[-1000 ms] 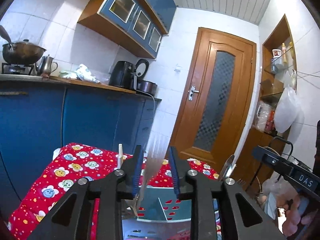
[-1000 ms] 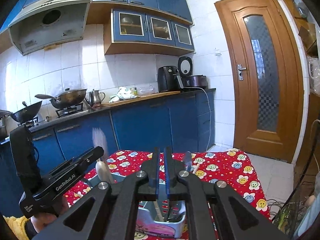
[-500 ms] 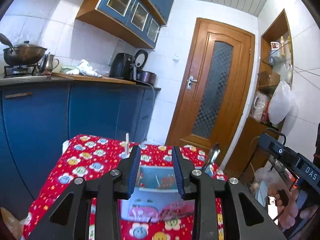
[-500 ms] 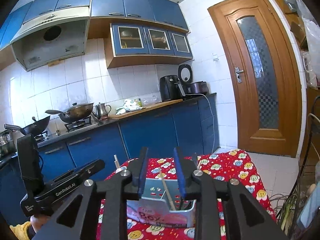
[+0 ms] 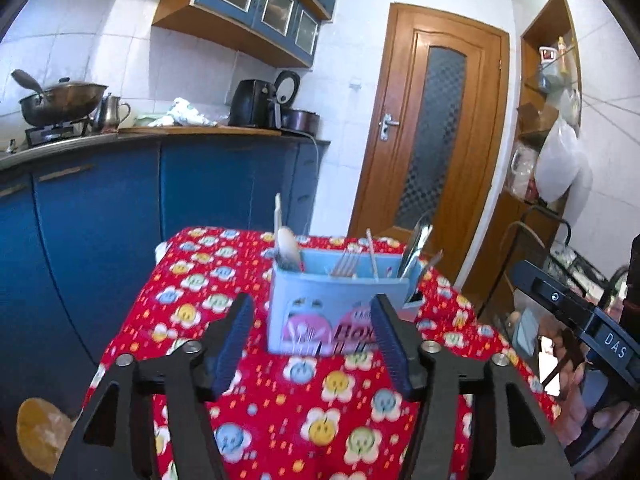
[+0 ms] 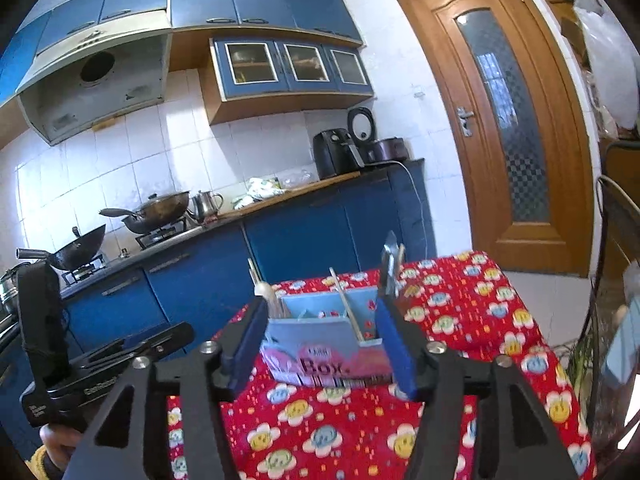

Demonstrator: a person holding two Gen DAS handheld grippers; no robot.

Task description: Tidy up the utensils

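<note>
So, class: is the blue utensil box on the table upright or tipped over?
Upright. The utensil box sits flat on the red tablecloth, open top up, with utensils standing inside.

Glossy plastic caddy (image 5: 340, 312); printed cloth tablecloth (image 5: 304, 412).

A red flowered tablecloth (image 5: 288, 412) (smiley print) bears a blue utensil box (image 5: 316, 312).
</note>
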